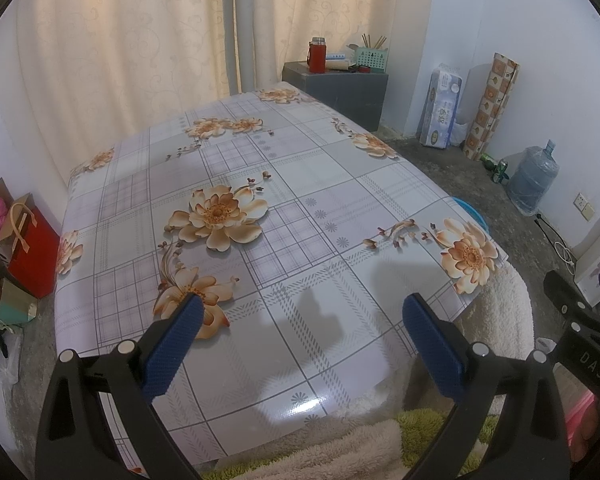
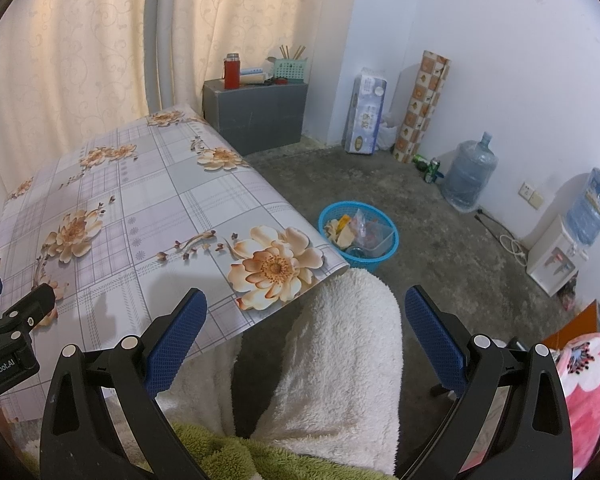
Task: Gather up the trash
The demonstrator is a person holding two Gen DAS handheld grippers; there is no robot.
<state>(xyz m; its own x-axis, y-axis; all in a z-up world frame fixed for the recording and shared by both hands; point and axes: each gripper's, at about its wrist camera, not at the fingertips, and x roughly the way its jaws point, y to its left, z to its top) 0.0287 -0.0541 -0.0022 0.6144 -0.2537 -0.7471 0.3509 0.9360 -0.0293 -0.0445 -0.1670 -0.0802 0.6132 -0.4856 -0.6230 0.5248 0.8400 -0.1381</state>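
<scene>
A blue mesh waste basket (image 2: 384,254) stands on the concrete floor beside the table's right corner, holding crumpled paper and plastic wrappers (image 2: 350,230). Only its rim (image 1: 470,210) peeks past the table edge in the left wrist view. The table (image 1: 260,280) has a floral checked cloth and nothing lies on it. My left gripper (image 1: 300,332) is open and empty above the table's near edge. My right gripper (image 2: 304,328) is open and empty above a white fleece-covered knee (image 2: 340,340), near the table's right corner.
A grey cabinet (image 2: 256,112) with a red flask (image 2: 231,72) stands at the back. A tissue pack (image 2: 366,110), a rolled mat (image 2: 422,104), green cans (image 2: 430,168), a water jug (image 2: 468,176) and a dispenser (image 2: 560,256) line the right wall. Bags (image 1: 24,248) sit left of the table.
</scene>
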